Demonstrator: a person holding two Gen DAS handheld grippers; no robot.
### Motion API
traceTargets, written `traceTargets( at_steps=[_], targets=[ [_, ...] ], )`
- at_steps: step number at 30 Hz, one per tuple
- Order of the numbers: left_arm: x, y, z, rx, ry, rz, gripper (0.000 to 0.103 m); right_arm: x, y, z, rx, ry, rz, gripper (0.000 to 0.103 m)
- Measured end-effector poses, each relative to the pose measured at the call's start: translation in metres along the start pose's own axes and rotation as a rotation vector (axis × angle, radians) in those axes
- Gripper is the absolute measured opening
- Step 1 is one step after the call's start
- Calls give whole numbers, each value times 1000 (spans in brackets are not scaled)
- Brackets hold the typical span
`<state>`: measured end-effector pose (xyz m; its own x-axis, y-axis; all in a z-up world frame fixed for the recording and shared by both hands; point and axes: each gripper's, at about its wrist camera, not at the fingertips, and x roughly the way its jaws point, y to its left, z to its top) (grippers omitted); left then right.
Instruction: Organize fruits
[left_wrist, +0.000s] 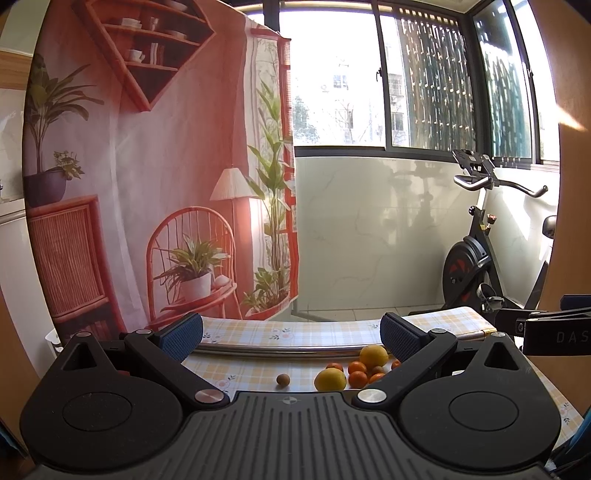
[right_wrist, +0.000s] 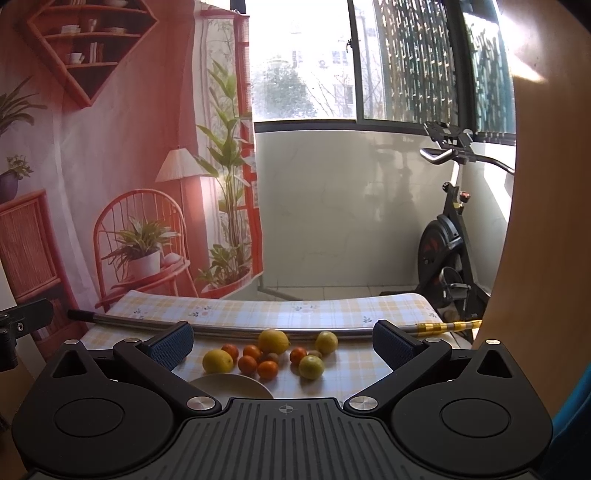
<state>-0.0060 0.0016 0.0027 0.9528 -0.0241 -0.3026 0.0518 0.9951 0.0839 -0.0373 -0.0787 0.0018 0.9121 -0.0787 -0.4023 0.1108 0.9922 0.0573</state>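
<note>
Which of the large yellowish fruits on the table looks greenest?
The greenish lemon, nearest the right gripper's side of the pile. The other three lemons are plainly yellow.

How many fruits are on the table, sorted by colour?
Counted from the right wrist view:
Yellow fruits: 3
Yellow-green fruit: 1
Small orange fruits: 5
Small brown fruits: 2, partly hidden among the others
Total: 11
The left wrist view also shows a small brown fruit lying apart, hidden in the right view; that would make 12.
</note>
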Motion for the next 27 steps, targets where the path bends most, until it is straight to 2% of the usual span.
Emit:
traceTargets(
  at_steps=[27],
  targets=[
    [0,0,0,2,-1,1,103,1,-1,-7,2,-12,-1,103]
  ],
)
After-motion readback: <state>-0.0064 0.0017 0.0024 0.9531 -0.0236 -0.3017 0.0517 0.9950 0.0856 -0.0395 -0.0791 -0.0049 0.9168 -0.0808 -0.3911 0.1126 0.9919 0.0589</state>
